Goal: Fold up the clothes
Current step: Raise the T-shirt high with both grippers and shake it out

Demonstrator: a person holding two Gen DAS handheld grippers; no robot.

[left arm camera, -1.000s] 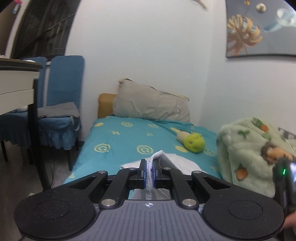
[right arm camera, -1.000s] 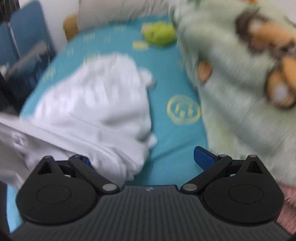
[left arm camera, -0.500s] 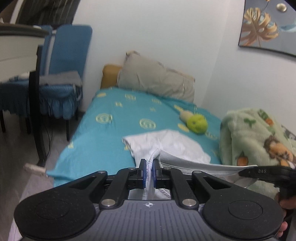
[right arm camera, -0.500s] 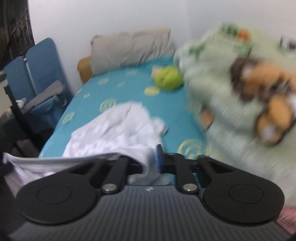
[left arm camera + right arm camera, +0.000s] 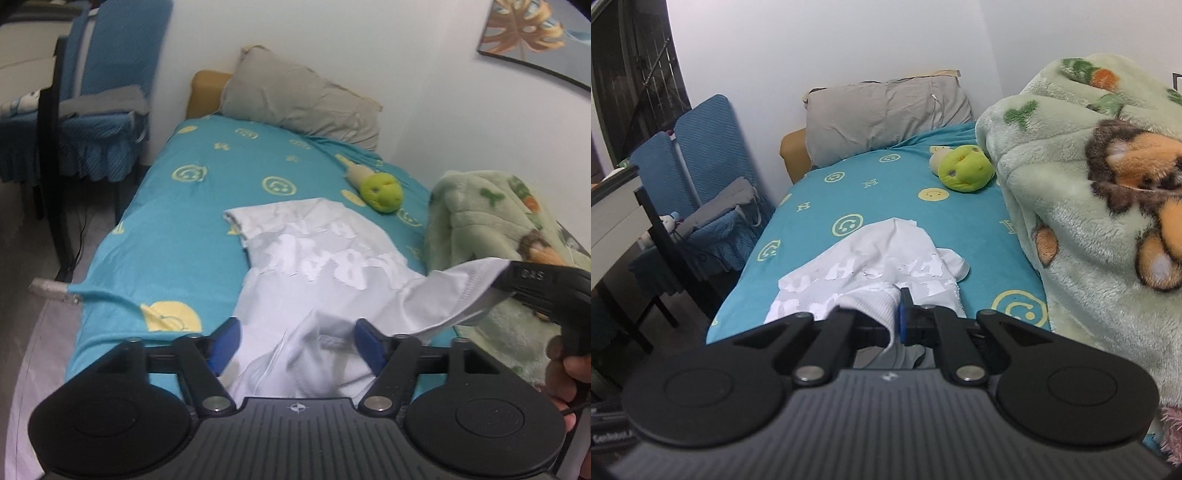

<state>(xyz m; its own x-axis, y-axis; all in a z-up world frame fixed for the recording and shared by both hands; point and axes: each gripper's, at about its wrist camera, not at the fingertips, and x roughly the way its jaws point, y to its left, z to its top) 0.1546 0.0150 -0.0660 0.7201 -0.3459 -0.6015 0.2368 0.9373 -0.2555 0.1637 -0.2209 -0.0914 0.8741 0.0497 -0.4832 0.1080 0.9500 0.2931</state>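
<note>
Setting: bedroom, white walls, a single bed [image 5: 177, 236] under a teal sheet printed with yellow smiley faces, seen lengthwise from its foot in both wrist views

Head of bed: grey pillow [image 5: 299, 103] propped against the wall, a tan headboard edge showing to its left

On the sheet, below the pillow: green plush toy [image 5: 382, 192] with a cream part, lying just beside the blanket

Right side of bed: pale green fleece blanket [image 5: 1089, 206] with a lion print, heaped high

Beside the bed, left: blue covered chair [image 5: 107, 96] with a grey cloth on its seat; part of a framed leaf picture [image 5: 535, 33] on the right wall

Task item: white T-shirt [image 5: 325, 273] with a worn white print, crumpled across the near half of the bed, its lower part trailing toward the foot

Left gripper [image 5: 295, 341]: jaws opening, blue pads set apart, shirt fabric lying loose between them with neither pad pressing it

Right gripper [image 5: 901, 317]: clamped tight on a ribbed edge of the shirt, lifting that edge off the sheet; in the left wrist view the fabric stretches in a raised band to it at the right edge, a hand [image 5: 565, 373] on its handle
</note>
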